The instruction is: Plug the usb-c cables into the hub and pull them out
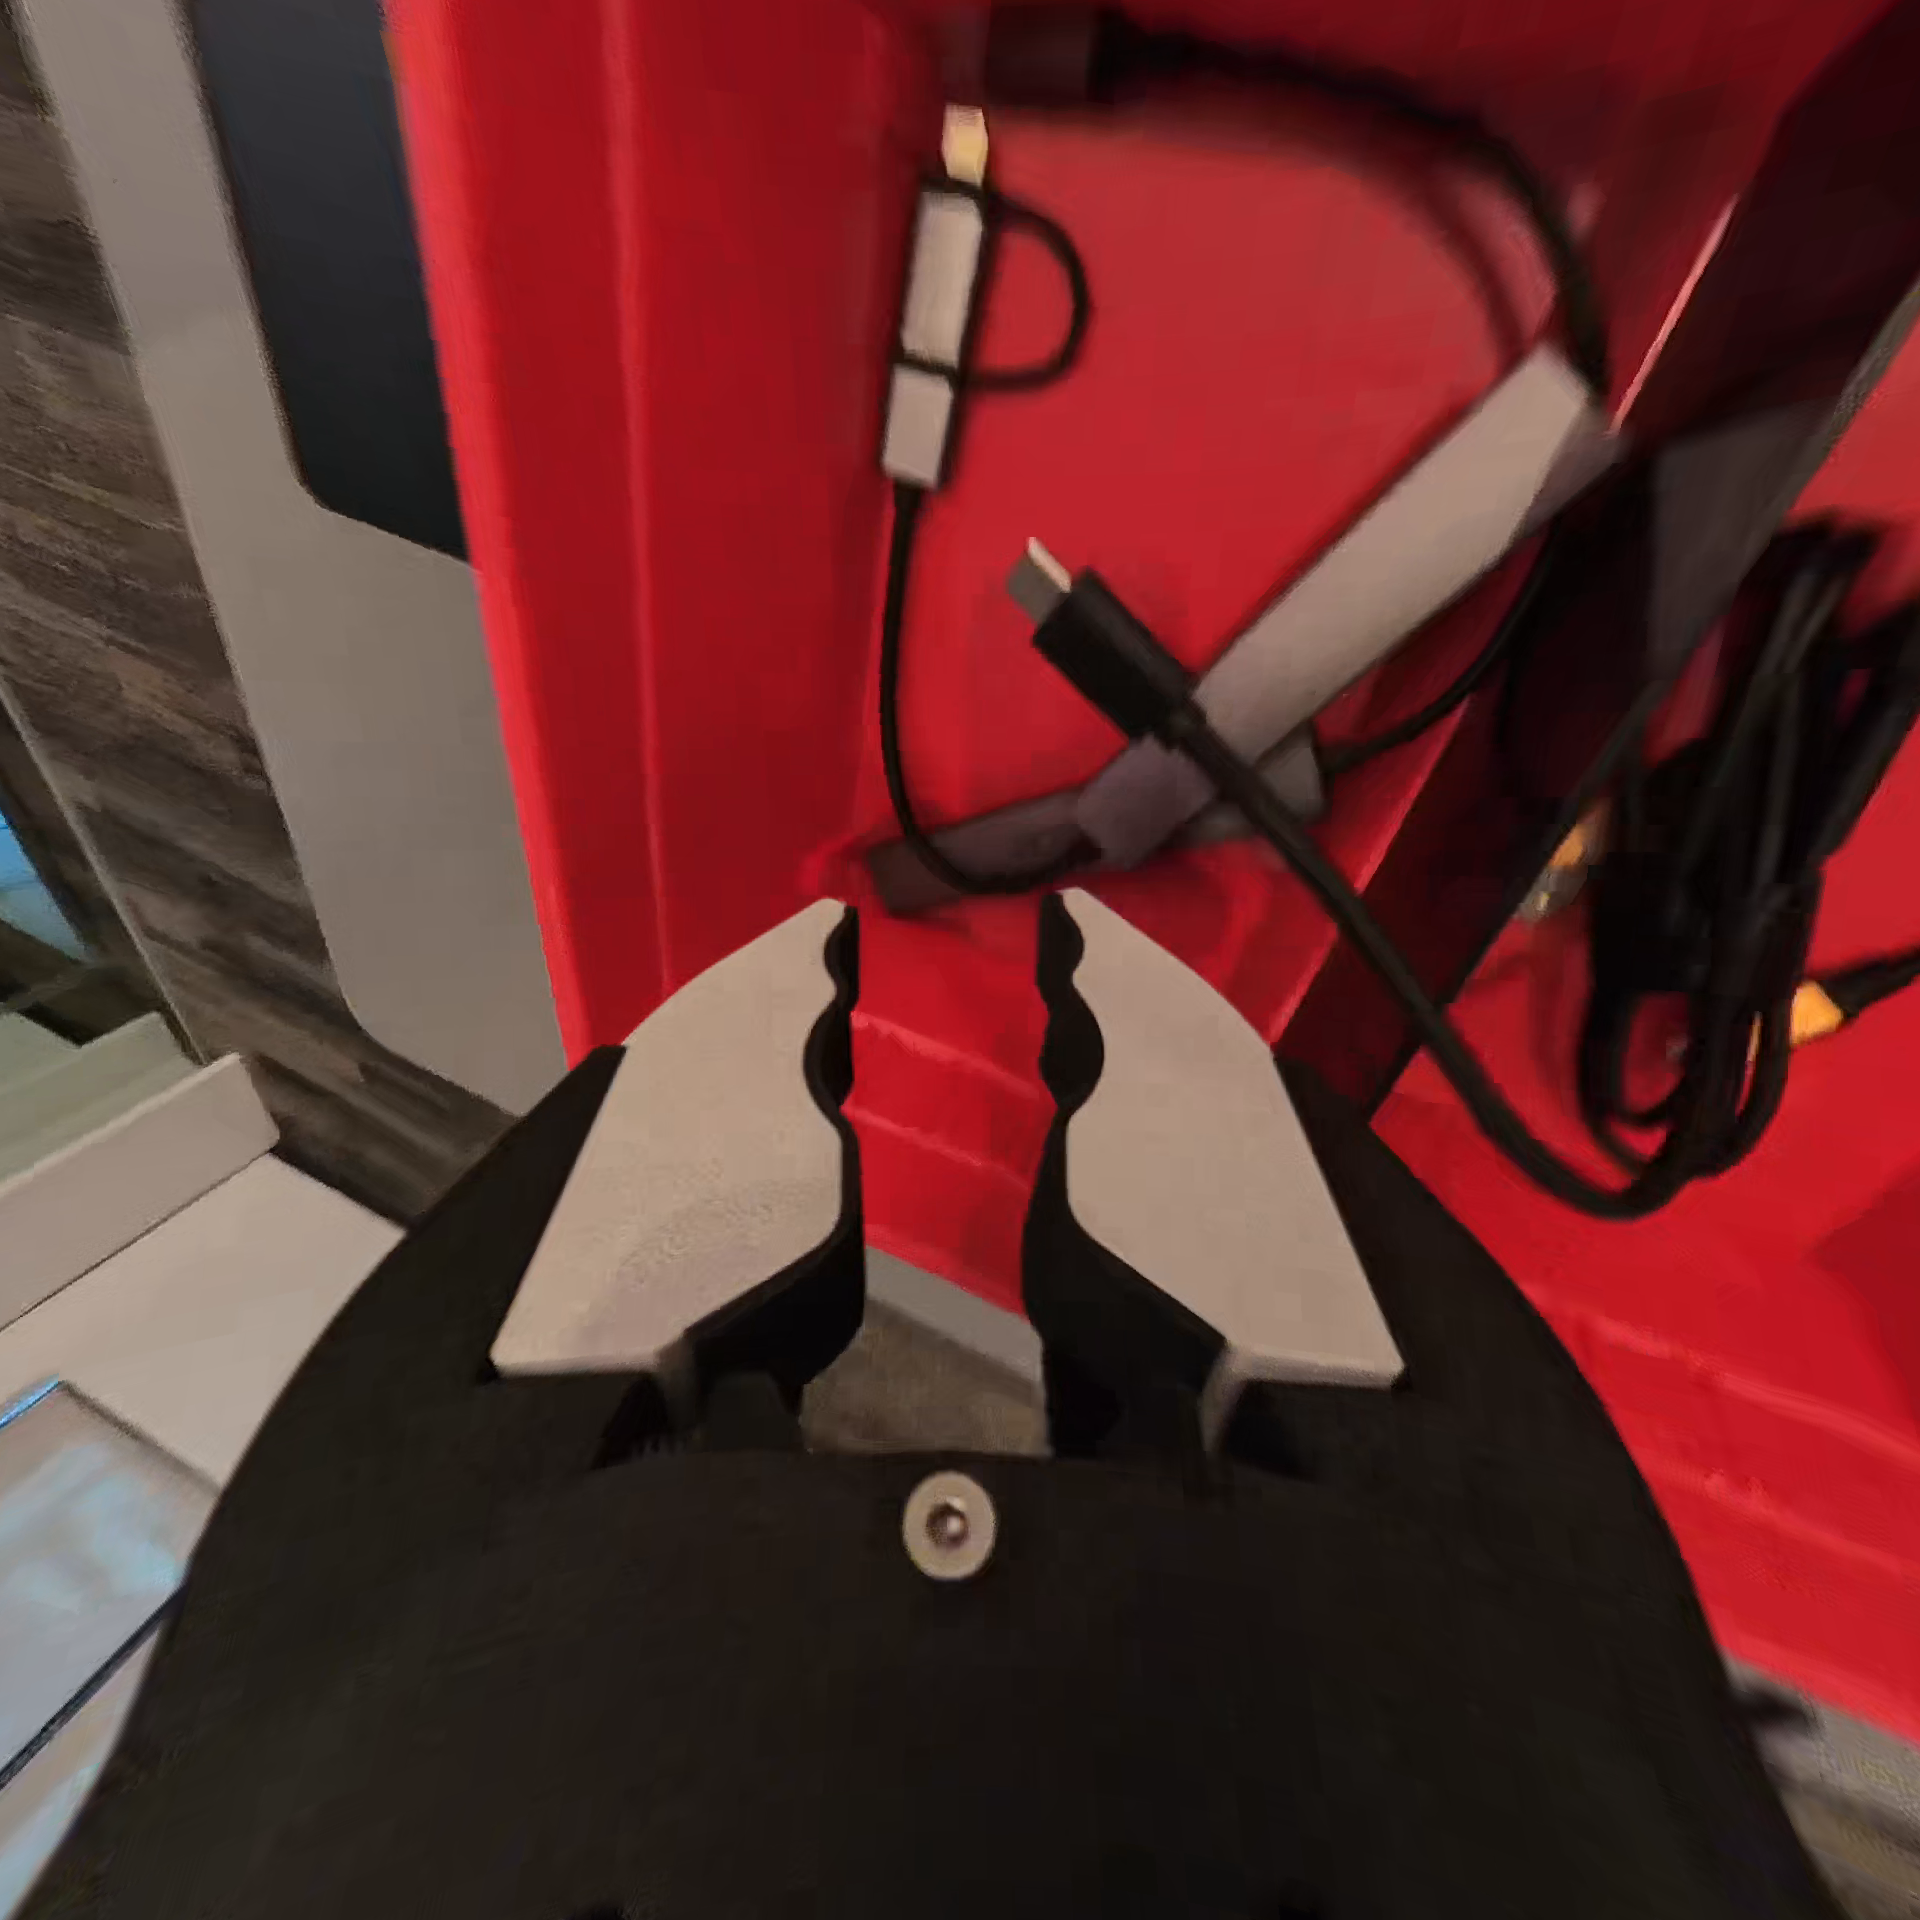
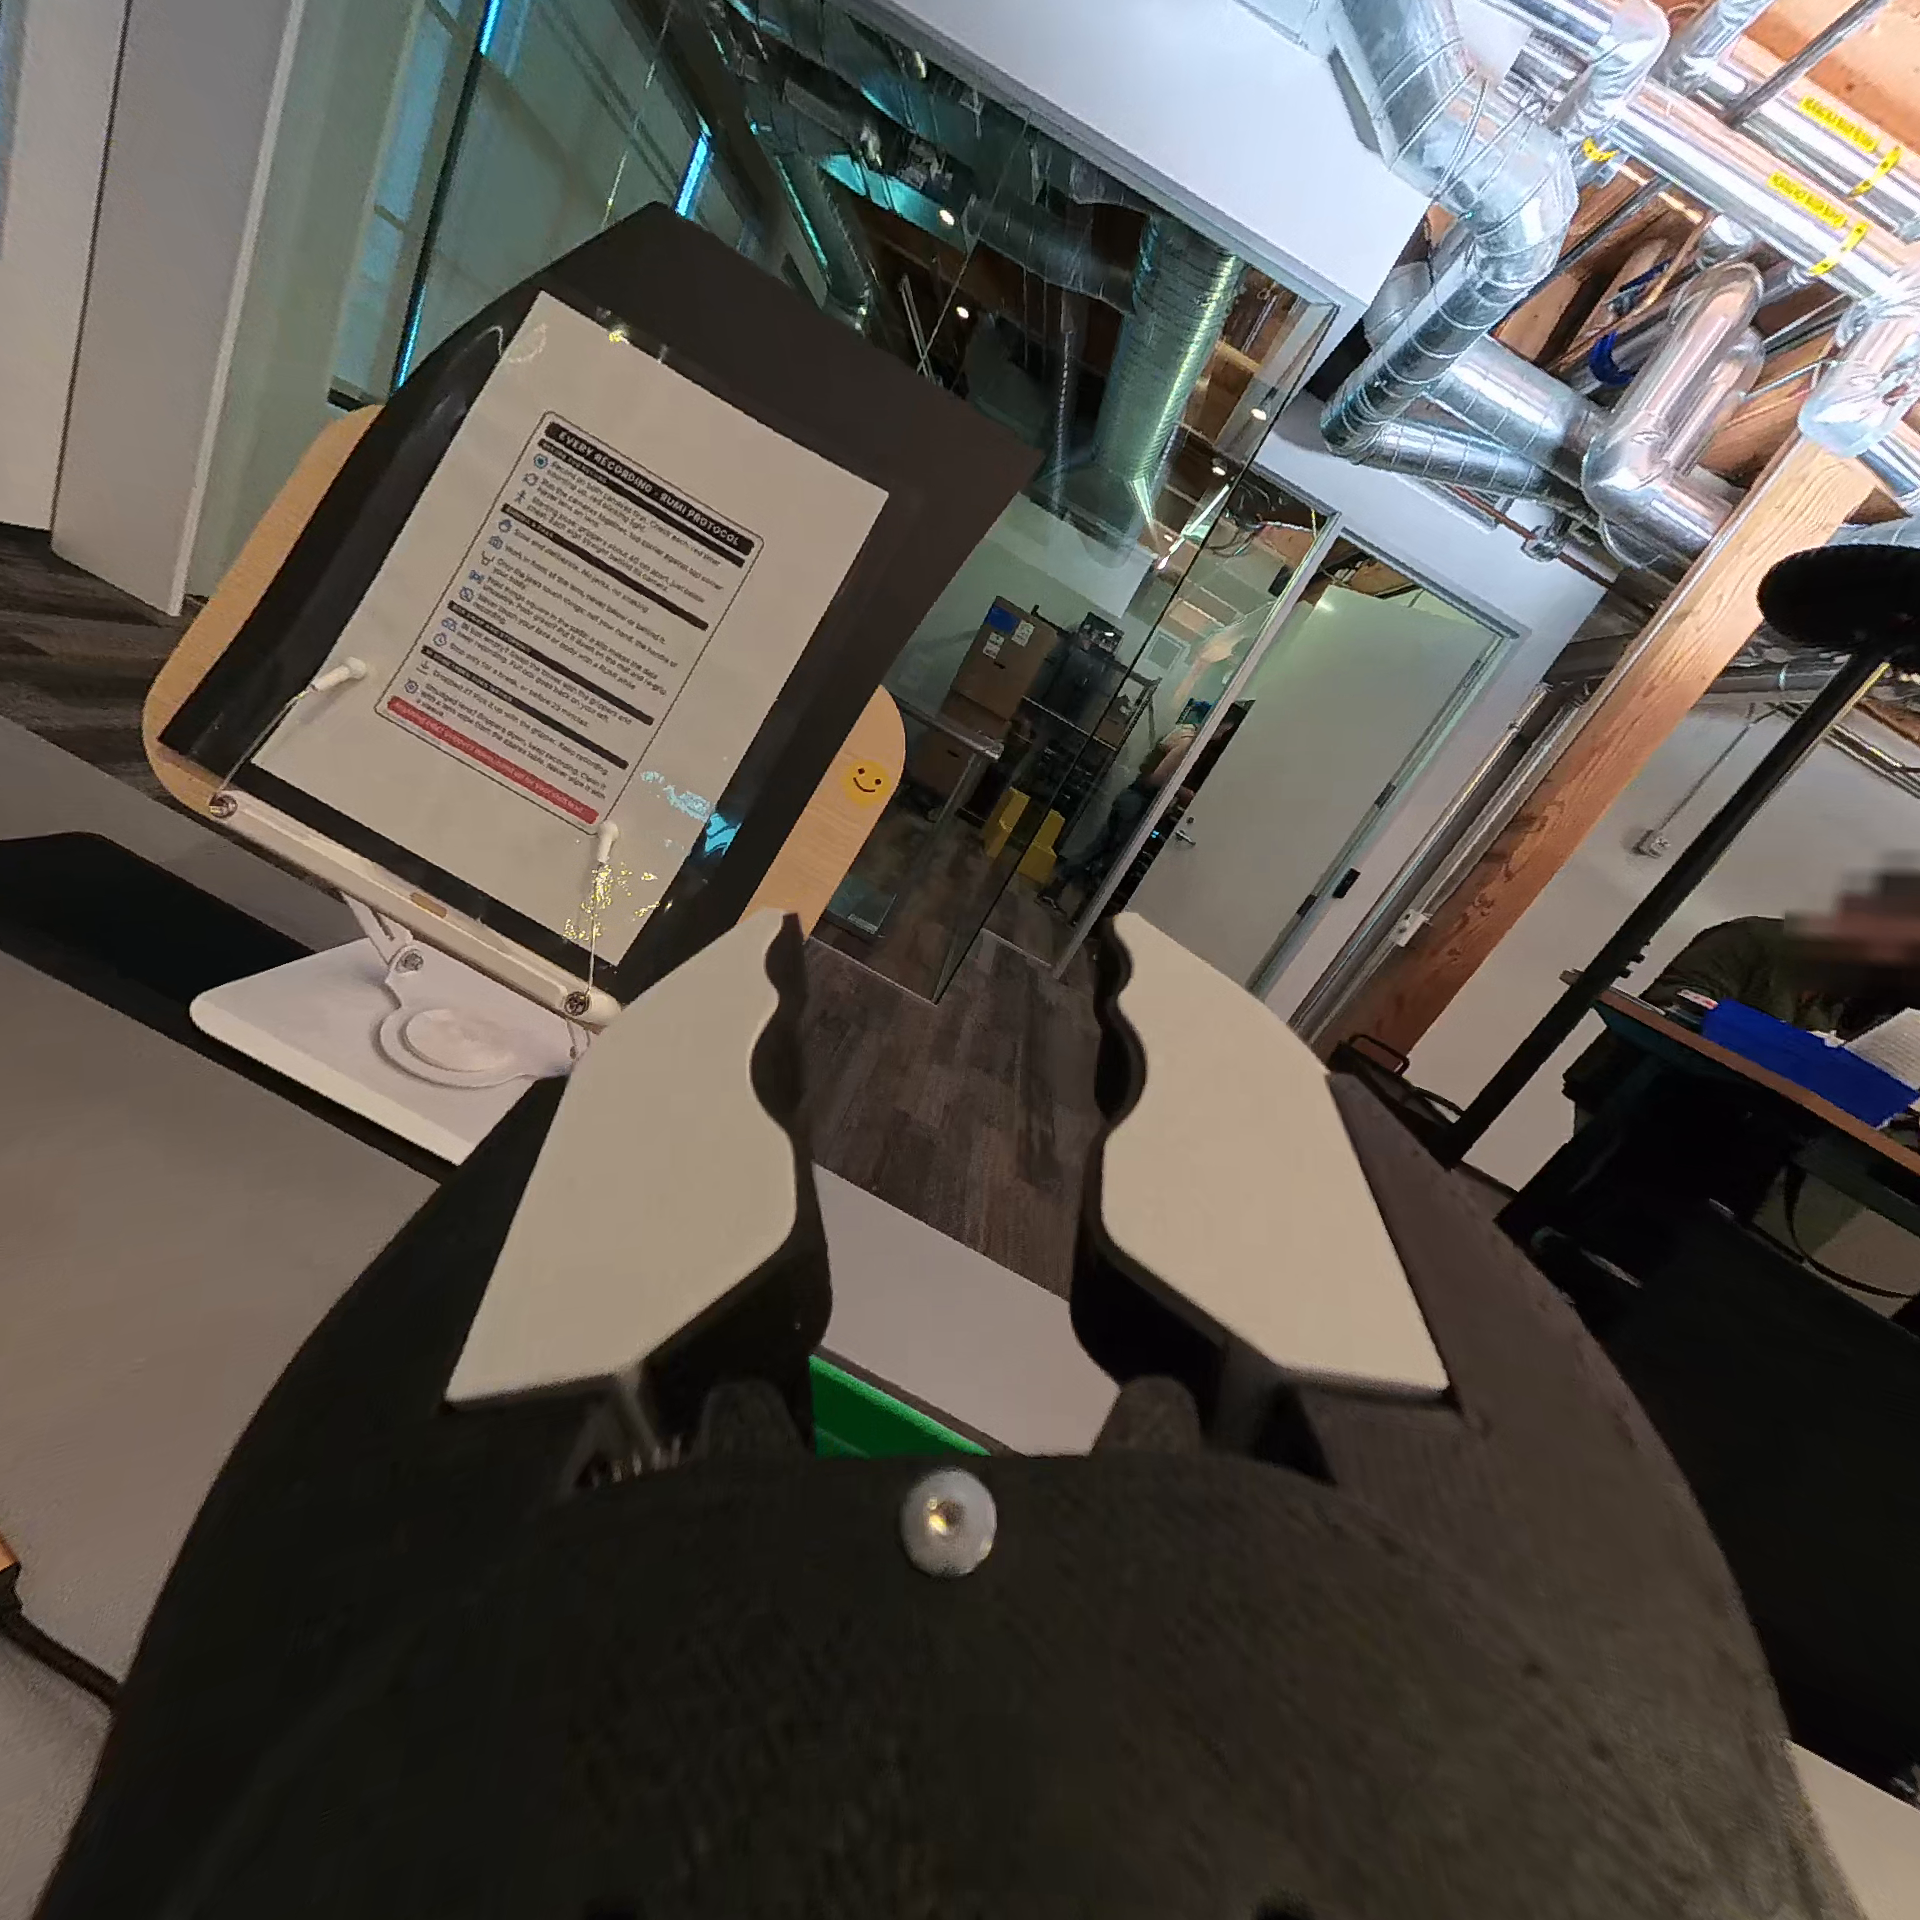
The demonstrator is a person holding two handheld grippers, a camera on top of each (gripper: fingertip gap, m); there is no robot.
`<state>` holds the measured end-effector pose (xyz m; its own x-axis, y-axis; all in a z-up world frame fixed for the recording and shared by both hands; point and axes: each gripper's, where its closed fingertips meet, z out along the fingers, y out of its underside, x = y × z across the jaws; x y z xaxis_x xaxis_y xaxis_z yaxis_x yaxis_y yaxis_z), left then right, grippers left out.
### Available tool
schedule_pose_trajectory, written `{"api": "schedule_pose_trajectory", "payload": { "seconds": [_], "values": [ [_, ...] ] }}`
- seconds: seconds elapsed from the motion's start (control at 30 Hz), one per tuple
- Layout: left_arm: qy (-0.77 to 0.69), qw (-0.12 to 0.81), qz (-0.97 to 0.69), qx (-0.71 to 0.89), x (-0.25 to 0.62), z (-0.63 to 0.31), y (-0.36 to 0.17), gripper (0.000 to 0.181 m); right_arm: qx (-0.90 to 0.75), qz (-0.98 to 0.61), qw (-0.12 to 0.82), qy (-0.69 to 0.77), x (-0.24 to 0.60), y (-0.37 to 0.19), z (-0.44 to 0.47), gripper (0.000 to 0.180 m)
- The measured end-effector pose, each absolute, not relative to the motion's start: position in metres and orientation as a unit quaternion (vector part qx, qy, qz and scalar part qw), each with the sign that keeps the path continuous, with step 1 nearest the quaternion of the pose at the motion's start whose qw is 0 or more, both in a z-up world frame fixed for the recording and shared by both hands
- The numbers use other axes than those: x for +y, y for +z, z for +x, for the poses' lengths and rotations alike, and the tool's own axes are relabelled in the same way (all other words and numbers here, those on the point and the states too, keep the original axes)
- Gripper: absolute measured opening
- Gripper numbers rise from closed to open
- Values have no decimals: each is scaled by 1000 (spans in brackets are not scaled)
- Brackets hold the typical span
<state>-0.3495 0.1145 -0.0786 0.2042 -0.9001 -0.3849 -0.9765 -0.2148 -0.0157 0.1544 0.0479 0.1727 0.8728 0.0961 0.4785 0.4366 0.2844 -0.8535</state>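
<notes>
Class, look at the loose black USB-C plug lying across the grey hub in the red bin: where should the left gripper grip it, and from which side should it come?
Probably grip the black USB-C plug on its moulded black body, behind the bare metal tip. It lies diagonally across the grey hub, tip pointing up-left, so the open left gripper should approach from above, fingers closing across its flat sides.

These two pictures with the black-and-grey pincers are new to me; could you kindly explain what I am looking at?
Each picture comes from a camera mounted on a hand-held gripper, looking along its two fingers. The left gripper is open and empty, pointing into a red bin. Inside lie a grey hub, a loose black usb-c cable lying across the hub, a grey adapter cable and a bundle of black cables. The right gripper, also open and empty, points away across the room, past a printed sheet on a stand.
</notes>
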Motion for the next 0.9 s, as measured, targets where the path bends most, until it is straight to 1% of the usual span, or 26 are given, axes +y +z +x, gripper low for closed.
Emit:
{"api": "schedule_pose_trajectory", "payload": {
  "seconds": [0.03, 0.1, 0.23, 0.4, 0.5, 0.53, 0.6, 0.7, 0.9],
  "values": [
    [157, 93, -763, 621, 112, -357, -82, 32, -228, -590, 767, -109, 49, 171, 154, 54],
    [161, 33, -756, 634, 108, -367, -88, 33, -236, -597, 759, -107, 53, 166, 153, 54],
    [128, -24, -726, 675, 95, -361, -102, 35, -245, -618, 741, -101, 61, 155, 156, 55],
    [53, -21, -718, 693, 87, -341, -119, 41, -247, -630, 730, -101, 66, 148, 159, 55],
    [32, -21, -717, 696, 87, -338, -124, 42, -248, -631, 729, -95, 68, 147, 158, 55],
    [25, -30, -717, 695, 84, -339, -126, 39, -249, -632, 728, -92, 68, 146, 156, 55],
    [26, -51, -715, 697, 80, -345, -128, 40, -252, -634, 725, -91, 70, 143, 155, 55],
    [19, -52, -716, 696, 79, -347, -129, 42, -259, -640, 717, -100, 74, 139, 153, 55],
    [52, -24, -692, 719, 88, -339, -140, 46, -267, -646, 707, -104, 78, 133, 148, 55]
  ]
}}
